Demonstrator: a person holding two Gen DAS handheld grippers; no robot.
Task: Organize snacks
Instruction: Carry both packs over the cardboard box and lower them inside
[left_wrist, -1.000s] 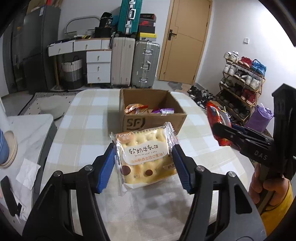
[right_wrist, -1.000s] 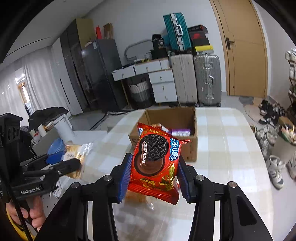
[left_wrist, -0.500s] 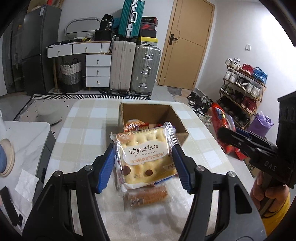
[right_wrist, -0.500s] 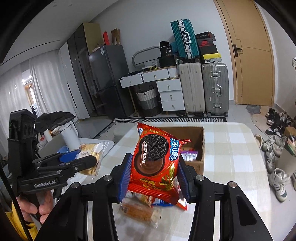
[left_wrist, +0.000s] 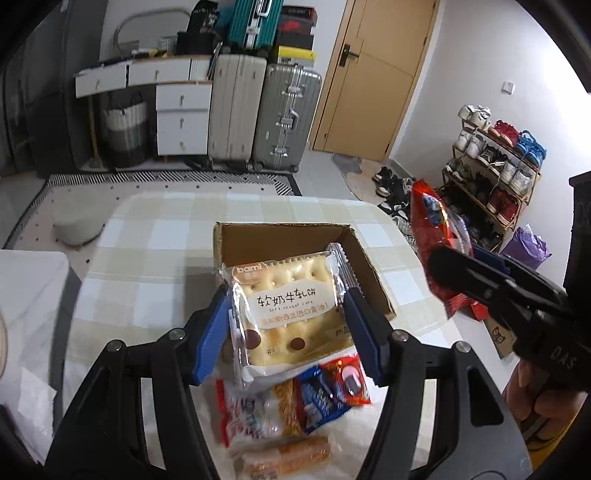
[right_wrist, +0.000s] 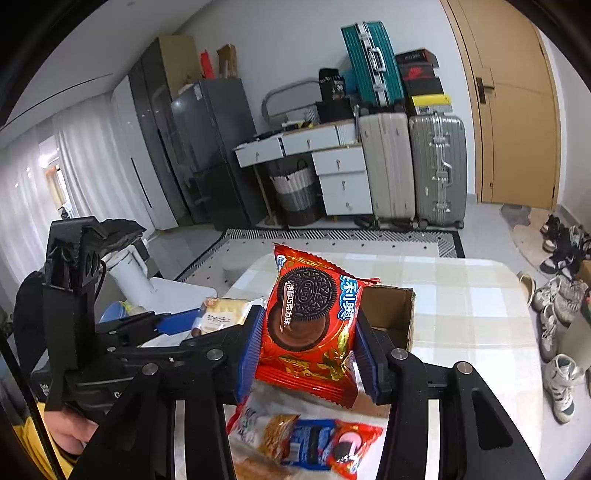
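Left gripper (left_wrist: 286, 325) clamped on a clear-wrapped square cream cracker sandwich pack (left_wrist: 286, 314), held above the near edge of the open brown cardboard box (left_wrist: 295, 243) on the checked tablecloth (left_wrist: 147, 266). Right gripper (right_wrist: 306, 343) clamped on a red Oreo packet (right_wrist: 306, 321), right of the box. Loose snack packets (left_wrist: 295, 406) lie on the cloth just near of the box

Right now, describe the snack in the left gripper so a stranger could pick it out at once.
On the checked table, just in front of the open cardboard box, the left gripper is clamped on a clear-wrapped biscuit pack. It is pale yellow and square, unlike the red and blue packets below.
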